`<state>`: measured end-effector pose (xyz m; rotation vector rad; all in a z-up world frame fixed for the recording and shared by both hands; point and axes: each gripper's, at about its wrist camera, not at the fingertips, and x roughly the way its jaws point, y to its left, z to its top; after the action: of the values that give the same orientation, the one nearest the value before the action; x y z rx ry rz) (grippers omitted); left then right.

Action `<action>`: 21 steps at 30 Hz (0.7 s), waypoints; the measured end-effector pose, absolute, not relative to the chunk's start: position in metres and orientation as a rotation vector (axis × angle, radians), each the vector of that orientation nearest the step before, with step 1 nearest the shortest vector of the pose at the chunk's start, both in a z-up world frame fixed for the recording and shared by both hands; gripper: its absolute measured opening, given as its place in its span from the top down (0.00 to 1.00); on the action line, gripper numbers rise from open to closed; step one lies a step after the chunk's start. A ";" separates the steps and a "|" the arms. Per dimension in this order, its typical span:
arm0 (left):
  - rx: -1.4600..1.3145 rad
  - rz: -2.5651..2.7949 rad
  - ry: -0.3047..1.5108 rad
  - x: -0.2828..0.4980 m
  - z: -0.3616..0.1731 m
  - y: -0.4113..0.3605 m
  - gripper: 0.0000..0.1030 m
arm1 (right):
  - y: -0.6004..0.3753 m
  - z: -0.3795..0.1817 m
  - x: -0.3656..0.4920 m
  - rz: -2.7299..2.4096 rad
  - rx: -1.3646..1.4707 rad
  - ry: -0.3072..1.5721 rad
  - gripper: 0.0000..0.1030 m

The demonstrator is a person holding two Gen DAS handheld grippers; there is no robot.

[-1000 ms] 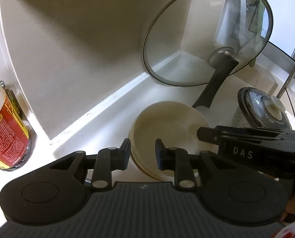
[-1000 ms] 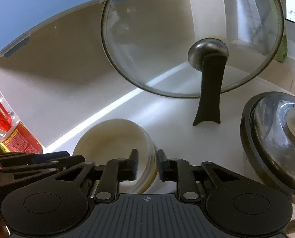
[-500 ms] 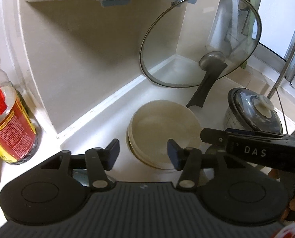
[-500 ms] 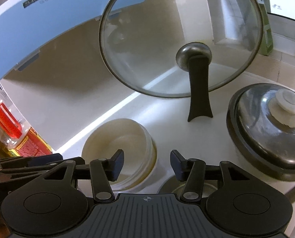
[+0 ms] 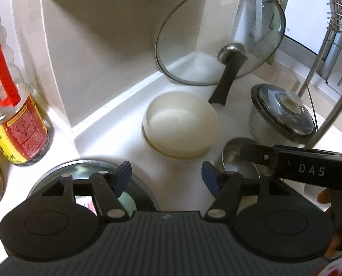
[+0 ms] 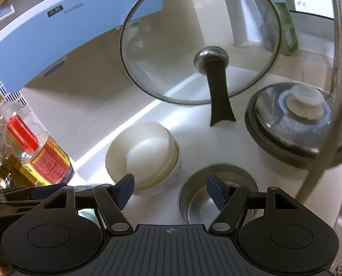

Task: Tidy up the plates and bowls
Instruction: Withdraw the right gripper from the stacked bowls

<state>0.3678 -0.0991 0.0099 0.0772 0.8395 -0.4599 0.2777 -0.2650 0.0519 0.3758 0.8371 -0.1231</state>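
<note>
A stack of cream bowls sits on the white counter near the back wall; it also shows in the right wrist view. My left gripper is open and empty, above and short of the stack. My right gripper is open and empty, between the stack and a small steel bowl. The steel bowl also shows in the left wrist view, partly under the right gripper's body.
A glass lid with a black handle leans in the back corner. A lidded steel pot stands at right. An oil bottle stands at left. A round glass-topped lid lies under my left gripper. A metal rack is far right.
Both grippers have opened wide and pulled back and up from the cream bowl stack, which stays on the counter. The steel bowl and the round lid have come into view.
</note>
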 end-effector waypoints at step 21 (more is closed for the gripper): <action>0.094 -0.498 0.883 0.313 0.000 -0.098 0.36 | -0.263 0.047 0.207 -0.153 0.405 0.916 0.32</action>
<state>0.3132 -0.0982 0.0000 0.0941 0.8828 -0.4983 0.2074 -0.2632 0.0467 0.4052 0.9164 -0.1529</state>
